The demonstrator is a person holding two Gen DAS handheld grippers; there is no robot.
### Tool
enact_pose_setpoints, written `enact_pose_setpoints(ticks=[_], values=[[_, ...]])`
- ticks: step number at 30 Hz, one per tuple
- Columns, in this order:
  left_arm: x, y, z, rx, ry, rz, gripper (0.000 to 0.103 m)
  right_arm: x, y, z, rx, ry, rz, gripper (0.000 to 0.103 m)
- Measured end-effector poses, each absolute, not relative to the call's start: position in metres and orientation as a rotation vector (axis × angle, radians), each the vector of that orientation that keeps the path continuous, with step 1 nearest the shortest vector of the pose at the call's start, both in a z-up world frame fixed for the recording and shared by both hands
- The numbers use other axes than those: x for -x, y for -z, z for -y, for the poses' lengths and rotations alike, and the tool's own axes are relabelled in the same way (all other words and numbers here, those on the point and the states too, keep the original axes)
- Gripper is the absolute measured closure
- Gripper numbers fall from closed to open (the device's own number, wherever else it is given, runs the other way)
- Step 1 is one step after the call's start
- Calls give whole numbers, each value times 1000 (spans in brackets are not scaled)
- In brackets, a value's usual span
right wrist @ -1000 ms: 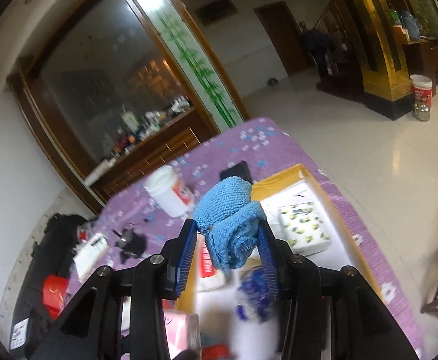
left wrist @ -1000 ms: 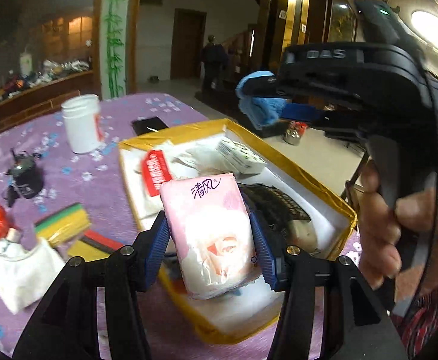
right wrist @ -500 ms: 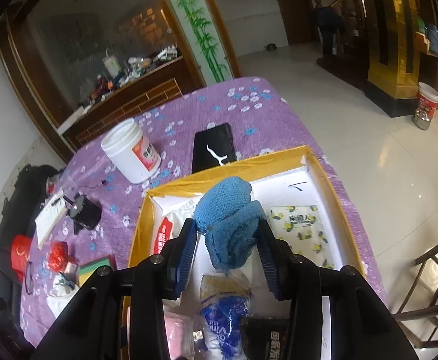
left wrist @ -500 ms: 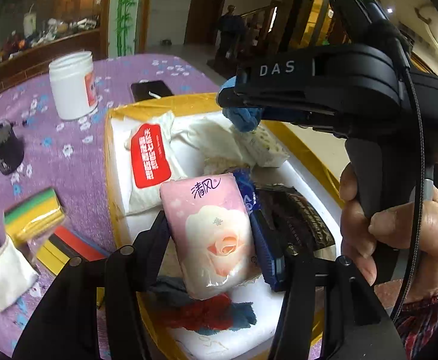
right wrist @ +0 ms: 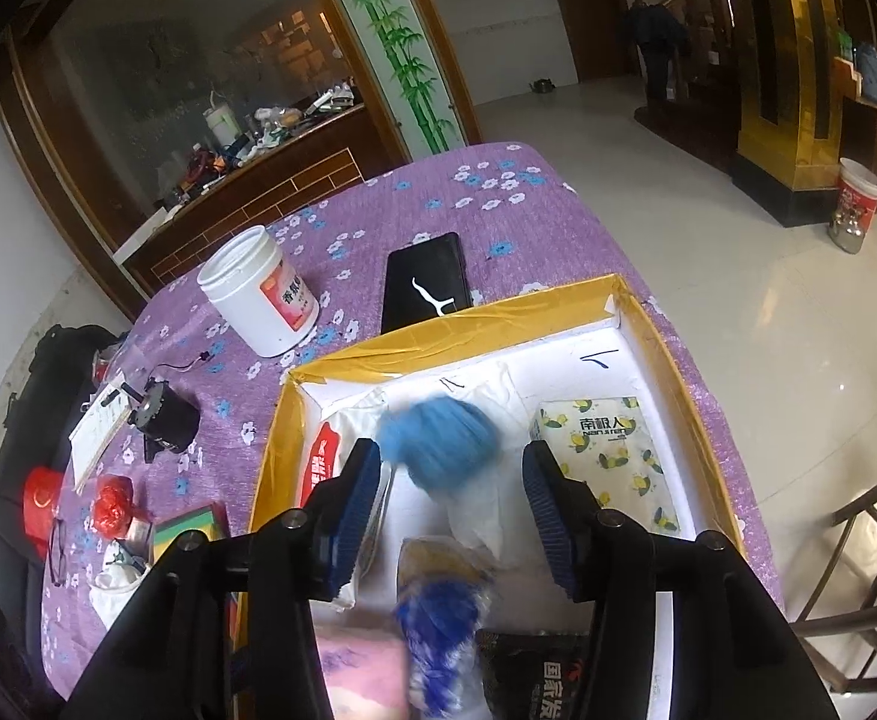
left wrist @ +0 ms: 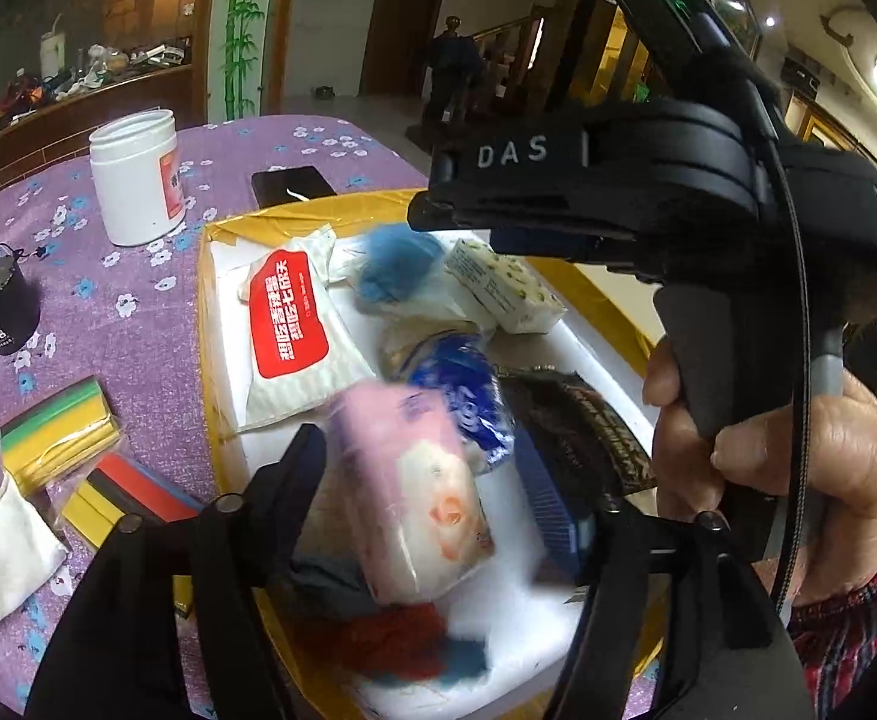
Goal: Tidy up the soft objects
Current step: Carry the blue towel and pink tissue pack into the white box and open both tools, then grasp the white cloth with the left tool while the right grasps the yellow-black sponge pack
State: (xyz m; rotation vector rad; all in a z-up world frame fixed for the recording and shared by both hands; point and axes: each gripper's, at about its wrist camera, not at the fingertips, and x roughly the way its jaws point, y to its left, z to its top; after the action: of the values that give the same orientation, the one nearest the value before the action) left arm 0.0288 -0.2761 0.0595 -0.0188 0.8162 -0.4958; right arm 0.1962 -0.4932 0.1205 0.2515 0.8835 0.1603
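Note:
A yellow-rimmed box (left wrist: 210, 312) with a white inside lies on the purple table. My left gripper (left wrist: 426, 489) is open low over its near end, and a pink tissue pack (left wrist: 414, 492) sits blurred and loose between the spread fingers. My right gripper (right wrist: 450, 480) is open above the far end of the box (right wrist: 456, 324). A blue cloth ball (right wrist: 438, 444) is blurred just beyond its fingers, over a white bag. The same blue cloth (left wrist: 399, 267) shows in the left wrist view beside a lemon-print tissue pack (left wrist: 504, 288).
In the box lie a red-label white pack (left wrist: 291, 324), a blue plastic pack (left wrist: 462, 402), a dark packet (left wrist: 582, 438) and a red and blue cloth (left wrist: 402, 642). Left of it stand a white jar (left wrist: 135, 177), a phone (left wrist: 291, 185), a small motor (left wrist: 0, 306) and sponges (left wrist: 57, 432). A hand (left wrist: 768, 462) holds the right gripper.
Both grippers have opened. The pink tissue pack has come free of the left fingers and the blue cloth has dropped from the right fingers into the box.

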Motion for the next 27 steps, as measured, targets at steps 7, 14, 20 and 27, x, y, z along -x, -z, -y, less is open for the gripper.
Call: enact_pose_setpoints(ticks=[7, 14, 20, 27], values=[[-24, -66, 266, 36, 518, -805, 34, -165, -138, 492, -309, -197, -818, 49], [-8, -75, 244, 21, 519, -753, 34, -127, -145, 471, -361, -272, -751, 47], [13, -80, 209, 9, 506, -707, 34, -111, -144, 457, -394, -306, -745, 47], [39, -74, 129, 36, 395, -635, 34, -100, -136, 410, -351, -405, -796, 47]])
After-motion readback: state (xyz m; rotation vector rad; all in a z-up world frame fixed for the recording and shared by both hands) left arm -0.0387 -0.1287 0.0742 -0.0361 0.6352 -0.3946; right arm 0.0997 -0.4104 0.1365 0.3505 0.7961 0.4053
